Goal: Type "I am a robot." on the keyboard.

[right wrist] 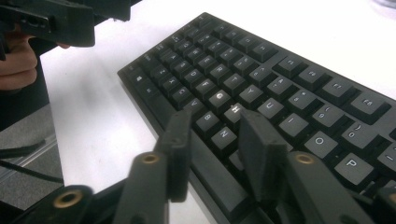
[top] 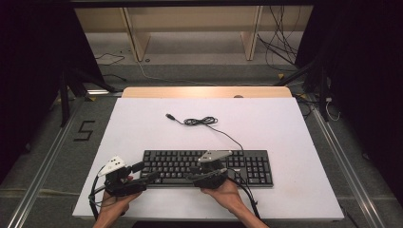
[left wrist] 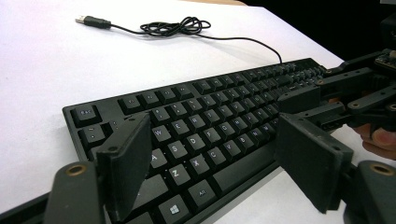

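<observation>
The black keyboard (top: 207, 167) lies low in the middle of the high view, on the white bench (top: 142, 128). Its near edge is partly hidden by both tools. The left hand-held gripper (left wrist: 212, 163) has its jaws wide apart over the left keys, holding nothing. The right hand-held gripper (right wrist: 217, 149) is half open above the bottom keys, holding nothing. The cable (top: 202, 121) curls higher up

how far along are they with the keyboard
Early, by the look of it. Done: both grippers are at the keyboard's near edge. In hand: the left gripper is open over the left-end keys, the right gripper open above the spacebar and N key, gripping nothing. Left: whatever handling follows; the keyboard lies flat on the table, and its cable lies bunched behind it, unplugged.
</observation>
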